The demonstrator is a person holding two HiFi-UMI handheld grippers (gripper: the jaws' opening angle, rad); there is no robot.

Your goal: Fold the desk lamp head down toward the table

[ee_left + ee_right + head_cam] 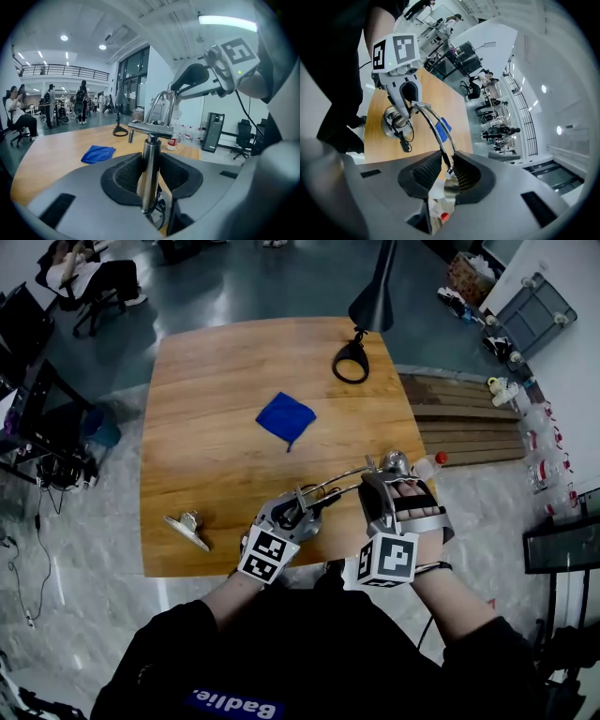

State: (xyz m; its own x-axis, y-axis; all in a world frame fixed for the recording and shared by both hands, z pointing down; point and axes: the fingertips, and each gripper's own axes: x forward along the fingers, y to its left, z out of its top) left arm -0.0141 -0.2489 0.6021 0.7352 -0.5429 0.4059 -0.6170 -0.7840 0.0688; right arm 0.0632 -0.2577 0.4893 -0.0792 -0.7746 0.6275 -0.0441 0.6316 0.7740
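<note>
A chrome desk lamp [337,486] stands at the table's near edge, its round base [393,122] on the wood. Its upright post [150,159] sits between the pads of my left gripper [312,505], which press on it from both sides. Two thin curved arm rods [436,129] run from the post's top into my right gripper [446,166], whose jaws are closed on them near the shiny lamp head [396,463]. In the left gripper view the right gripper [192,77] hangs above the post. The left gripper [407,96] shows over the base in the right gripper view.
A blue cloth [286,418] lies mid-table. A black desk lamp [352,362] with a ring base stands at the far edge. A metal clamp-like piece [187,526] lies near the front left. A red-capped plastic bottle [431,463] is at the right edge by the lamp head.
</note>
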